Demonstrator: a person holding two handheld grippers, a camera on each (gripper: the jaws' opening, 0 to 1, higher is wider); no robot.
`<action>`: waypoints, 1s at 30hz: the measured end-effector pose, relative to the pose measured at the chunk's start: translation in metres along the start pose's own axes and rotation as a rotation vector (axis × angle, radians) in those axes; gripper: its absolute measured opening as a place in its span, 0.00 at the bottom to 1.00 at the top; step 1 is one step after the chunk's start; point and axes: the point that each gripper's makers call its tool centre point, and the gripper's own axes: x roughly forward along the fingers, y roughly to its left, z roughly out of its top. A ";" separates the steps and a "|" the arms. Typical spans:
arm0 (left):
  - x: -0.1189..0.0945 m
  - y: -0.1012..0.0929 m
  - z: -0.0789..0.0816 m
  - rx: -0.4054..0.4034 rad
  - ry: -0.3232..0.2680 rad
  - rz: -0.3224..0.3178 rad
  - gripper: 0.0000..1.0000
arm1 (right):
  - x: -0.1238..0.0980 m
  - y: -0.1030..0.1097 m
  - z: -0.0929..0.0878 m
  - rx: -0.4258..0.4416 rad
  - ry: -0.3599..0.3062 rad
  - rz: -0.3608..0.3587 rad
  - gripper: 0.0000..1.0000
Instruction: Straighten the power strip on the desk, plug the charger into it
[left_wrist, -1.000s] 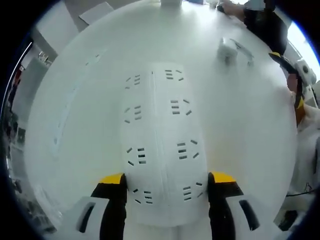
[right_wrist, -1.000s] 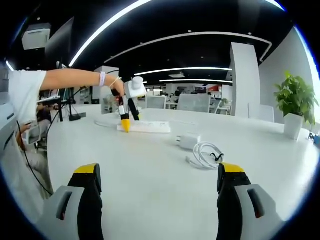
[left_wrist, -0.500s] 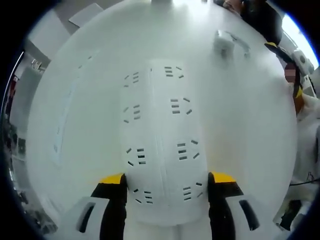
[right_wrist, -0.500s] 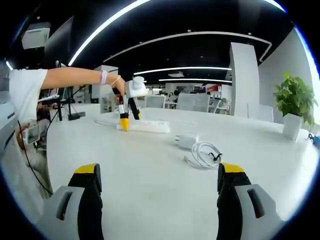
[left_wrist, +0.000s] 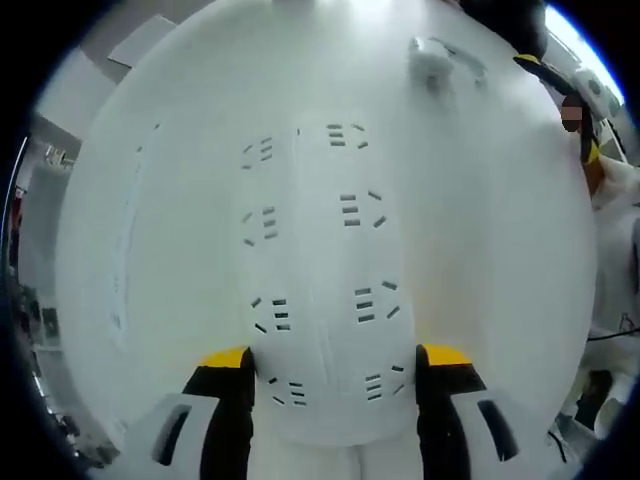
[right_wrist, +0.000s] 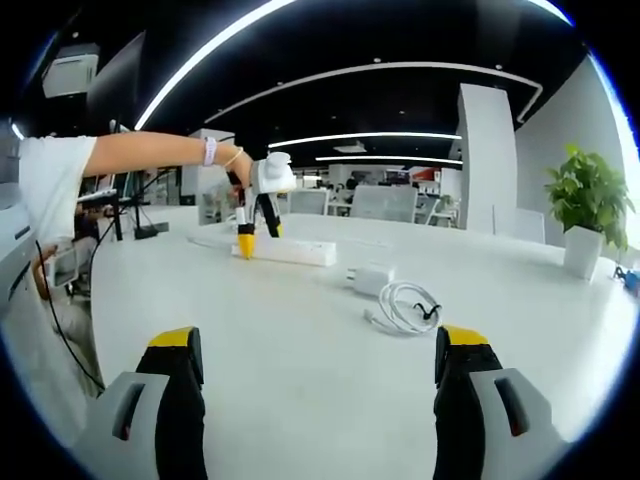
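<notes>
A wide white desk (right_wrist: 300, 330) runs through an open office under long ceiling light strips, and everything here is placed from the power strip (left_wrist: 320, 290) lying on it. Nearest, in the left gripper view, the left gripper (left_wrist: 333, 372) stands over the strip's near end with a yellow-tipped jaw pressed against each long side, grasping it. The strip's long axis runs straight away from those jaws. Beyond its far end, a little to one side, sits the charger (left_wrist: 430, 60), well apart from the sockets. In the right gripper view the right gripper (right_wrist: 318, 362) hovers over bare desk, jaws spread wide and holding nothing. From it the charger (right_wrist: 371, 279) lies ahead with its coiled cable (right_wrist: 405, 308) just beside it, nearer than the strip (right_wrist: 287, 252), so I judge the right hand better placed to fetch the plug. A potted plant (right_wrist: 590, 210) stands far off; its pot is the sole container, holding that greenery
</notes>
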 end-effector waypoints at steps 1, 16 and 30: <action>0.000 0.000 0.000 0.007 0.004 0.001 0.66 | 0.000 0.000 -0.001 0.000 0.001 0.000 0.96; 0.001 0.004 0.000 0.088 0.044 0.011 0.66 | 0.000 -0.002 -0.006 0.007 0.007 -0.003 0.96; 0.000 0.010 0.001 0.140 0.040 0.024 0.65 | 0.000 0.000 -0.009 0.014 0.012 -0.004 0.95</action>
